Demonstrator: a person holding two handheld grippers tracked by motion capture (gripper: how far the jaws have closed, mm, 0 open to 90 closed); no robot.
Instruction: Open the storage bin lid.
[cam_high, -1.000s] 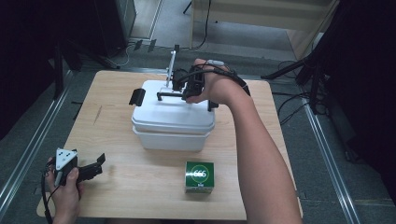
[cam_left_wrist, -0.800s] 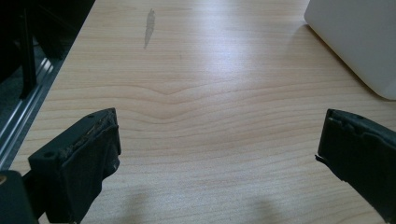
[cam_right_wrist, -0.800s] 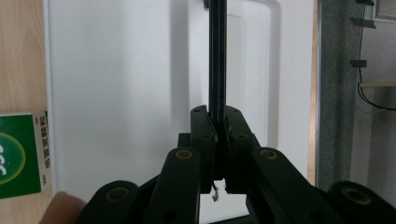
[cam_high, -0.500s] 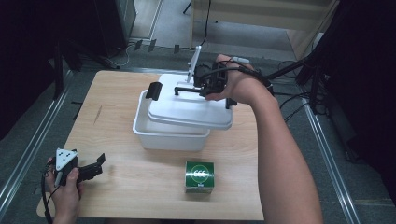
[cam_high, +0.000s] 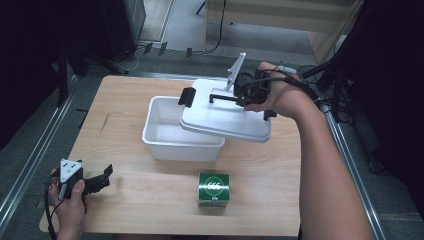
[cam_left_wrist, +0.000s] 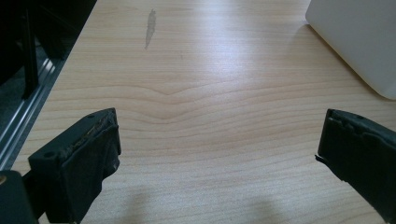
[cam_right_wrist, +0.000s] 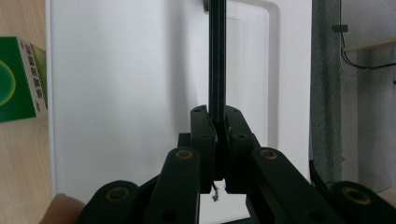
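My right tongs (cam_right_wrist: 218, 154) are clamped on the thin black handle bar (cam_right_wrist: 217, 51) of the flat white plastic lid (cam_high: 225, 117), held tilted and half clear of the open white plastic bin (cam_high: 170, 137); my left tongs (cam_left_wrist: 219, 154) hang apart, empty, over the wooden table (cam_high: 125, 100). I read this as lid removal. Next: carry it right, set it flat, missing the green carton (cam_high: 214, 189).

Right gripper (cam_high: 239, 96): held above the table on an outstretched forearm, jaws clamped tight on a thin black bar. Left gripper (cam_high: 102, 176): low at the near left corner, gripped in the hand, jaws spread wide, nothing between.
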